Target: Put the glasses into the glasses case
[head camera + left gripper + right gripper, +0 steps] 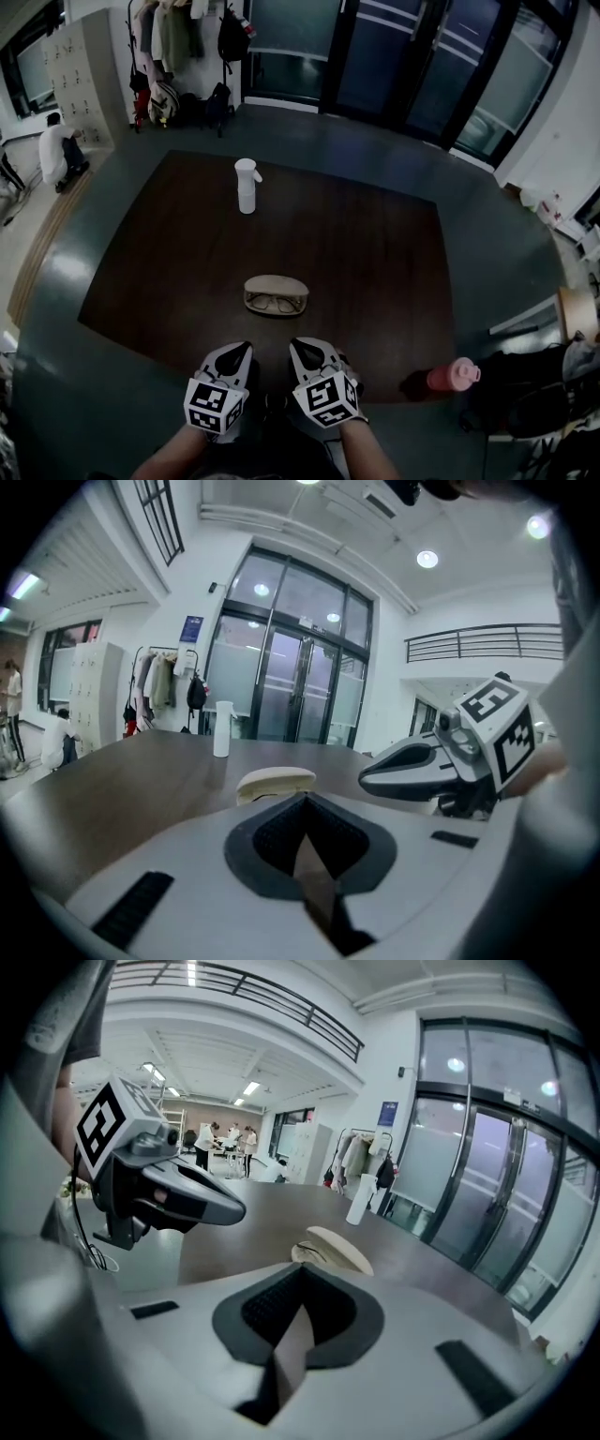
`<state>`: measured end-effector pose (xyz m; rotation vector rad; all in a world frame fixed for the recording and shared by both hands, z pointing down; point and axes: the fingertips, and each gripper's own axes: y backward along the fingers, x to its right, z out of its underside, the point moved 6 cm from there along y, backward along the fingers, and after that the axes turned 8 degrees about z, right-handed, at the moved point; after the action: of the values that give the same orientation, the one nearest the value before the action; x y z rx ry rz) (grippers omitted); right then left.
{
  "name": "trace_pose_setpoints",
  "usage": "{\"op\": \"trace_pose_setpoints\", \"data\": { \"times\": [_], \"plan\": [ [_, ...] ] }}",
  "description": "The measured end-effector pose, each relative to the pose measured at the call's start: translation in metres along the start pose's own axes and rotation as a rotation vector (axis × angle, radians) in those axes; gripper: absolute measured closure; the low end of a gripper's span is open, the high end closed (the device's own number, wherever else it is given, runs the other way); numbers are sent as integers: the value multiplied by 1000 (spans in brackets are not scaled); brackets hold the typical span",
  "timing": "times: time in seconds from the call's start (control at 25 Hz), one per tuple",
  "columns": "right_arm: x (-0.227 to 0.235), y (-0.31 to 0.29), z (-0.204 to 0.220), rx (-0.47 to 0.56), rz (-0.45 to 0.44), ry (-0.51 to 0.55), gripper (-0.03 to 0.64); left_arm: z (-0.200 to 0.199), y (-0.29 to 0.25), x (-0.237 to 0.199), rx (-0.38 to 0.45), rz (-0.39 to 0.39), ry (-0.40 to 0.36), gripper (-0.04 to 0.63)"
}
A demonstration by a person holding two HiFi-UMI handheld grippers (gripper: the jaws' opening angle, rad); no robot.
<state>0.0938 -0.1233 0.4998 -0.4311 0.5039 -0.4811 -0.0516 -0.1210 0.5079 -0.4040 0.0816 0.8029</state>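
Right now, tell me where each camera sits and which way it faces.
Head view: on the person's head, looking steeply down at the table; shows both forearms, the left gripper and right gripper.
Left gripper view: on the left gripper, looking along its shut jaws across the table toward glass doors; right gripper at right.
Right gripper view: on the right gripper, jaws shut, facing the same way; left gripper at left.
Shared: all three show the glasses case and white spray bottle.

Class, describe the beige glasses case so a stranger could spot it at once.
Start at the large dark brown table. Near the middle of its front half lies a low, rounded beige case. Unlike the tall white spray bottle farther back, it lies flat, with dark-framed glasses showing.
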Motion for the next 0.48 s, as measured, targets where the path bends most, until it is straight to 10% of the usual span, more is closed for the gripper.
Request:
{"op": "trace_pose_setpoints", "data": {
  "times": [0.48],
  "plan": [
    [-99, 99, 5, -29, 90, 10, 629, 41, 119, 41, 51, 26, 19, 589]
  ]
}}
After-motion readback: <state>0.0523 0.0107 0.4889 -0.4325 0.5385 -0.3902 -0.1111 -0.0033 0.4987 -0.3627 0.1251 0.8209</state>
